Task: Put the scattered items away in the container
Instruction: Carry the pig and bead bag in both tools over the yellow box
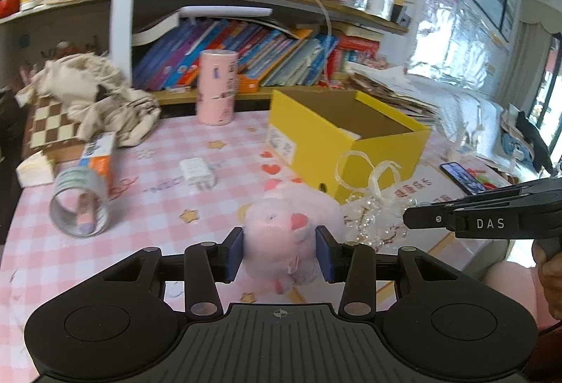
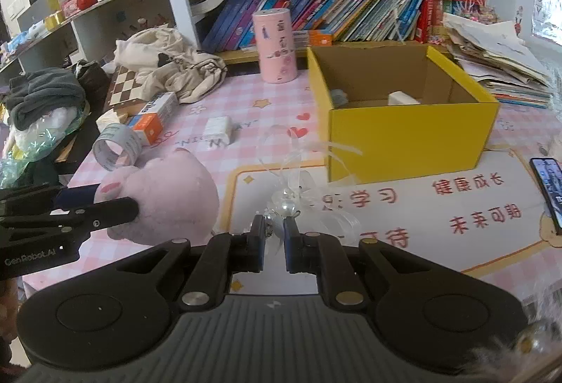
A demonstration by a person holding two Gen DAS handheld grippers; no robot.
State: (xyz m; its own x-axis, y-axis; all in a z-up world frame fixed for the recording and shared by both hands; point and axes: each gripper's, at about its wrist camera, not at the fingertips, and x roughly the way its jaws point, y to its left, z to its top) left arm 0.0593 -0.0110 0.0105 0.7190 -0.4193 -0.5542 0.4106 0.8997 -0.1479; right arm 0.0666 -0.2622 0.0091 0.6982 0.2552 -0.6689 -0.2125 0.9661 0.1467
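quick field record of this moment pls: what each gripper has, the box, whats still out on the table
left gripper: jaws shut on pink plush pig
right gripper: jaws shut on clear ribbon-and-bead ornament
container: yellow box, open, a few small items already inside
still on table: tape roll, white charger, orange-and-white carton
off to the side: phone, pink cylinder
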